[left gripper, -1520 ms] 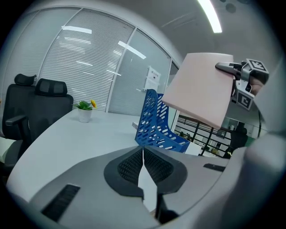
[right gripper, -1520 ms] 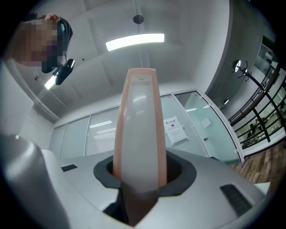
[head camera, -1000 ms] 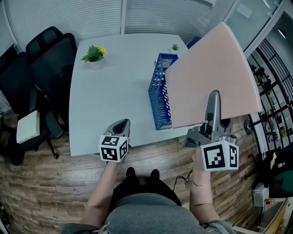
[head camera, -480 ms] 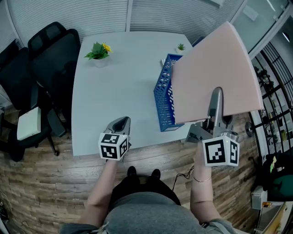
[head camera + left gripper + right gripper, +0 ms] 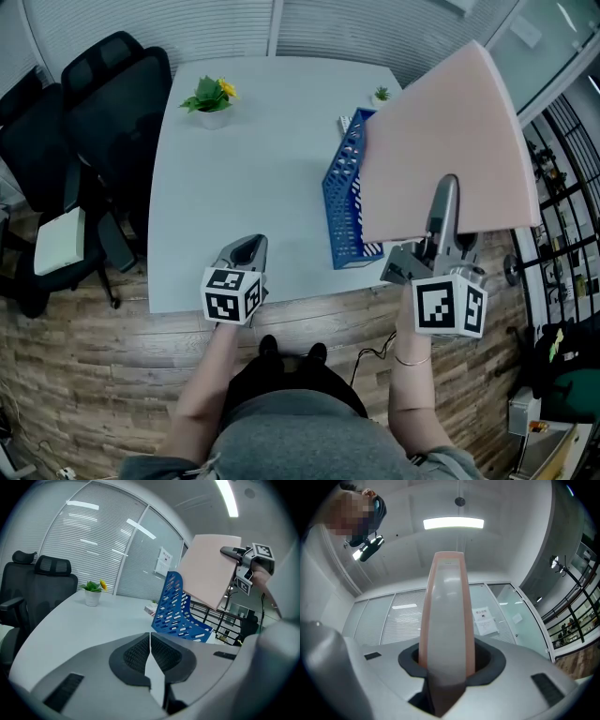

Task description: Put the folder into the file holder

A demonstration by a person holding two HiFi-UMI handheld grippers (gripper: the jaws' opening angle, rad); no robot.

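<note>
Clamping the pink folder (image 5: 441, 122) by its near edge in the right gripper (image 5: 442, 202), jaws pressed against both faces and spread only to the folder's thickness. Held up in the air and tilted, above the right side of the desk (image 5: 253, 169), covering part of the blue file holder (image 5: 345, 202) in the head view yet not inside it; from the left gripper view, seen high above the holder's slanted mesh wall and clear of it. Standing near the desk's right front corner, long side running away from the person, perforated walls upright. Poised at the desk's front edge with the left gripper (image 5: 246, 251), jaws closed together, nothing between them. Farther back on the desk: a small potted plant (image 5: 212, 97) with a yellow flower toward the left, and a tinier green plant (image 5: 381, 95) just beyond the holder's far end. Beside the desk on the left, two black office chairs (image 5: 103, 103) on a wood-plank floor (image 5: 94, 375).
</note>
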